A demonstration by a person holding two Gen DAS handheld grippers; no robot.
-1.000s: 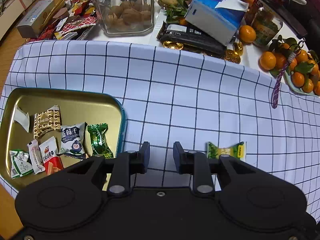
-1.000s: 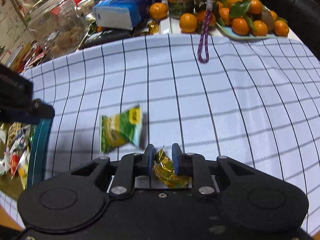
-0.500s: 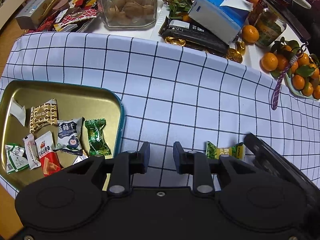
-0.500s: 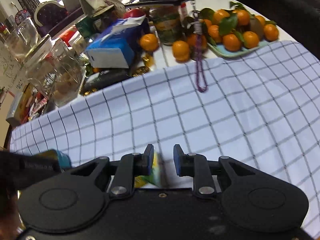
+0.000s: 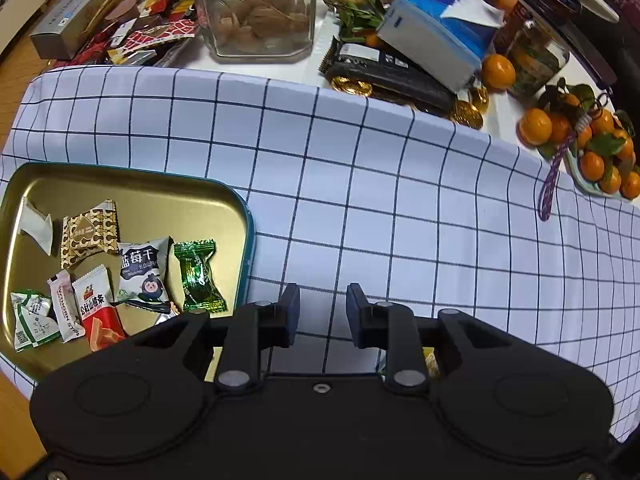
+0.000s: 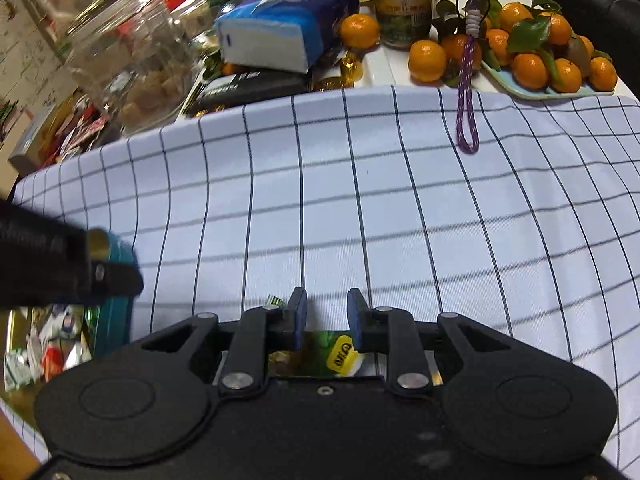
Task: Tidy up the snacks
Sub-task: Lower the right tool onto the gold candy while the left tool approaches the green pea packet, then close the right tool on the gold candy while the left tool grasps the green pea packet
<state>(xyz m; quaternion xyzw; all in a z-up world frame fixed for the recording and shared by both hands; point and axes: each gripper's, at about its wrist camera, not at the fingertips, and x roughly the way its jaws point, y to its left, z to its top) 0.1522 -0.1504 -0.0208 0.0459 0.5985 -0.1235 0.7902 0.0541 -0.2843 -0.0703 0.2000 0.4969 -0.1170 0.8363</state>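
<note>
Since a second ago the right gripper [image 6: 323,316] has let go of the gold-wrapped candy it was pinching and shifted over the green-and-yellow snack packet [image 6: 334,350]; the left gripper [image 5: 322,312] has barely moved and keeps its place beside the tin.

The right gripper's fingers [image 6: 297,318] now stand narrowly apart with nothing between them. The packet lies on the checked cloth [image 6: 400,208] under and behind the fingertips, mostly hidden by the gripper body, with a gold wrapper [image 6: 280,359] showing just beside it. That position looks like a line-up for the next pick, since the packet is the nearest loose snack outside the tin.

The left gripper's fingers [image 5: 290,314] are likewise a little apart and empty, hovering over bare cloth just right of the tin's teal rim. A scrap of yellow shows under its right side, too hidden to identify.

The gold tin tray [image 5: 140,196] sits at the left edge of the worktop and already holds several wrapped snacks: a green twist candy [image 5: 198,276], a white blueberry packet [image 5: 144,272], a red-and-white packet [image 5: 94,308], a brown patterned one [image 5: 90,230] and others. Collecting them in one open container keeps the cloth free for picking.

Beyond the cloth stand a glass jar [image 5: 256,8], a tissue pack [image 5: 440,36] and mandarins [image 5: 600,152], apparently not part of the sorting.
</note>
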